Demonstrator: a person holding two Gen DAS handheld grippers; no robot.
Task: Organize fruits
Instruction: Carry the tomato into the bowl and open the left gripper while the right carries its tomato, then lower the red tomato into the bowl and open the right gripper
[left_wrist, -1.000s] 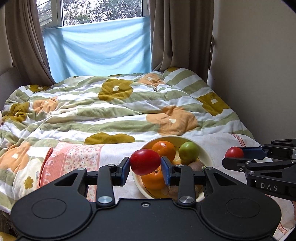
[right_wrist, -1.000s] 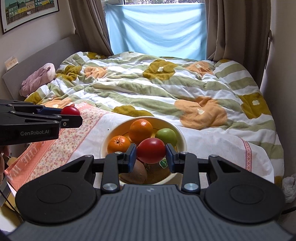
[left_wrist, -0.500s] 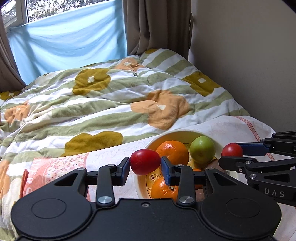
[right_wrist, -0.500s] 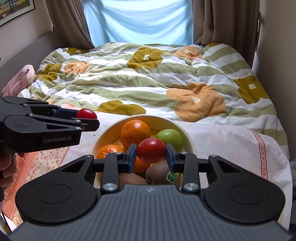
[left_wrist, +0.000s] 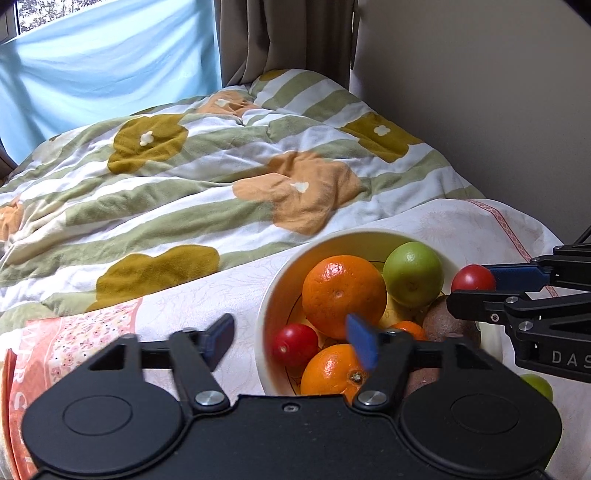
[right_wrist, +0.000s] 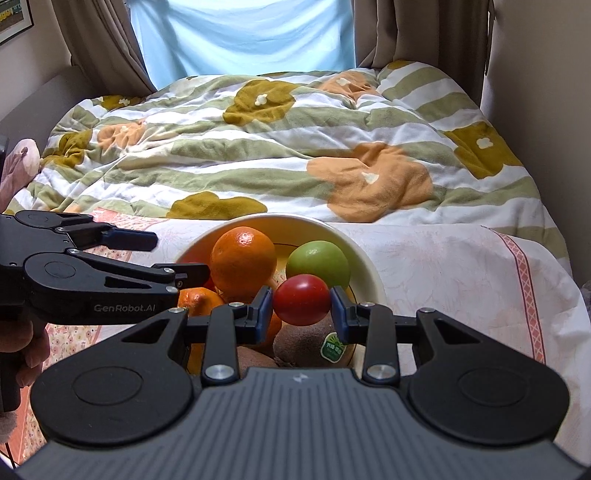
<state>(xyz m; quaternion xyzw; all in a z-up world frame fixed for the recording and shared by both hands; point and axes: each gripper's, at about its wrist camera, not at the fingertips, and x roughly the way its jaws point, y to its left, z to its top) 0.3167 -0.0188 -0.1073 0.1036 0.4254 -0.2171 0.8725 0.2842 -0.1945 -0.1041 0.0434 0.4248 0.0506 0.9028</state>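
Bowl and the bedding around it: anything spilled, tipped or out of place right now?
One thing: a green fruit lies on the sheet outside the bowl, at its right, partly hidden under the right gripper. The bowl sits upright with oranges, a green apple, kiwis and a red tomato inside. Nothing looks spilled or damaged.
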